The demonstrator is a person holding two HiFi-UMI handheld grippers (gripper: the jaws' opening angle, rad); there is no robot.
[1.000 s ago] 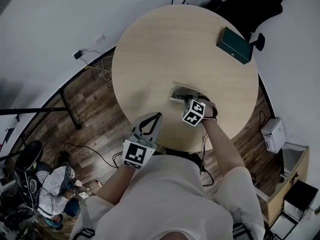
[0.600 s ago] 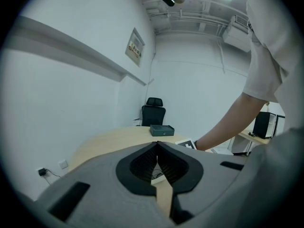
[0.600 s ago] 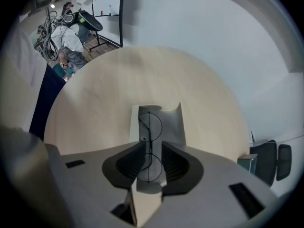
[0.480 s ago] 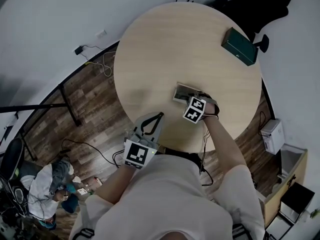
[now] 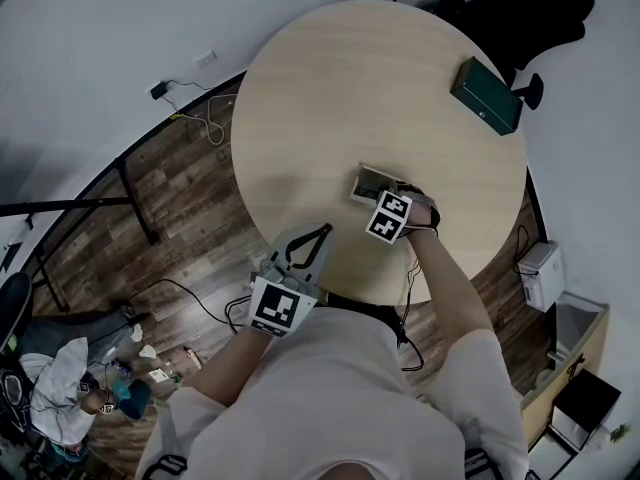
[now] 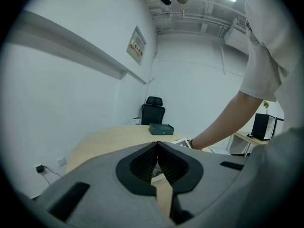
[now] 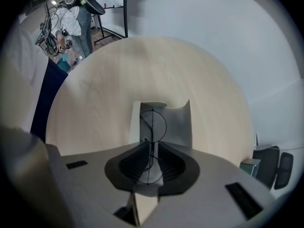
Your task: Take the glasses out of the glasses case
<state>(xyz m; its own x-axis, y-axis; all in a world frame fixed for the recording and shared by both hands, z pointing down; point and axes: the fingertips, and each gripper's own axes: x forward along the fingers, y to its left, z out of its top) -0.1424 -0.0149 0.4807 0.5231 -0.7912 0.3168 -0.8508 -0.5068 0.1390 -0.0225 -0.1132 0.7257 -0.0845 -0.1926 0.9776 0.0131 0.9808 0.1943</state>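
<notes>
An open grey glasses case (image 5: pixel 370 181) (image 7: pixel 176 122) lies on the round wooden table (image 5: pixel 330 98), near its front edge. Thin black wire-rimmed glasses (image 7: pixel 154 123) stand up out of the case. My right gripper (image 5: pixel 388 200) (image 7: pixel 152 146) points steeply down over them. Its jaws have just been closing and now pinch the frame at the bridge. My left gripper (image 5: pixel 300 253) (image 6: pixel 156 144) hangs off the table's near edge, shut and empty.
A dark green box (image 5: pixel 485 95) (image 6: pixel 161 128) sits at the table's far right edge, with a black office chair (image 5: pixel 530 8) behind it. Wood floor with cables and a stand lies to the left. A white unit (image 5: pixel 543 271) stands on the floor at the right.
The right gripper has settled slightly lower over the case and tilted a little. The left gripper has stayed where it was.
</notes>
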